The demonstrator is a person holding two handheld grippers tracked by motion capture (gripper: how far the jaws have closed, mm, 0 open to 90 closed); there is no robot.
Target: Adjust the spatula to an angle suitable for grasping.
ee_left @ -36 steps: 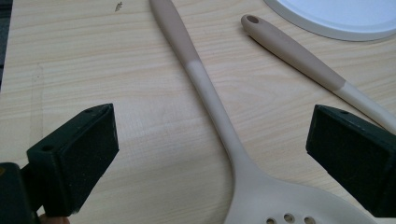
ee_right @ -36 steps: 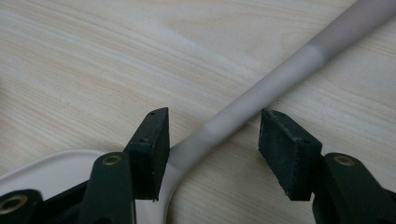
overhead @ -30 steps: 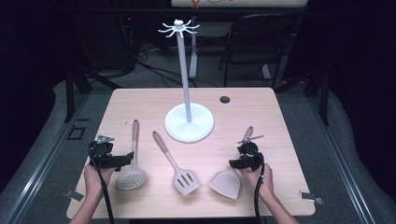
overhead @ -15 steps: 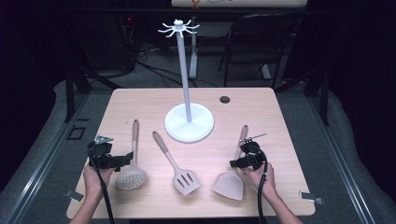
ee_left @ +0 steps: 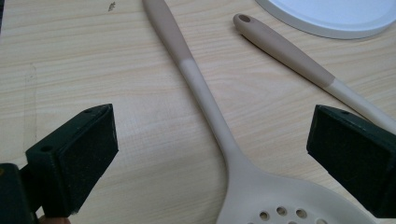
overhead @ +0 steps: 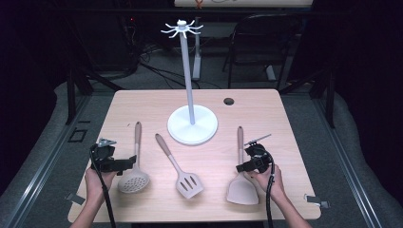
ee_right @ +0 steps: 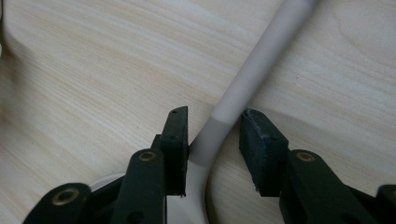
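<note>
Three beige utensils lie on the wooden table (overhead: 142, 107): a perforated skimmer (overhead: 135, 176), a slotted spatula (overhead: 188, 183) and a solid spatula (overhead: 241, 190). My right gripper (overhead: 243, 166) straddles the solid spatula's neck (ee_right: 212, 135). The jaws are narrowed around it: the left pad (ee_right: 176, 140) touches the neck, and a sliver of table shows before the right pad (ee_right: 261, 144). My left gripper (overhead: 124, 163) rests beside the skimmer's bowl. Its jaws stand wide open (ee_left: 212, 116), with the skimmer's handle (ee_left: 201, 93) lying between them, untouched.
A white stand (overhead: 188, 71) with a ring of hooks on top rises from a round base (overhead: 204, 133) at the table's middle. A small dark hole (overhead: 229, 101) sits at the back right. The slotted spatula's handle (ee_left: 285, 46) and the stand's base (ee_left: 336, 14) lie beyond the left jaws.
The solid spatula has swung: its handle tip moved left and its blade shifted right and nearer. The right gripper dropped slightly toward the neck. The left gripper has stayed put.
</note>
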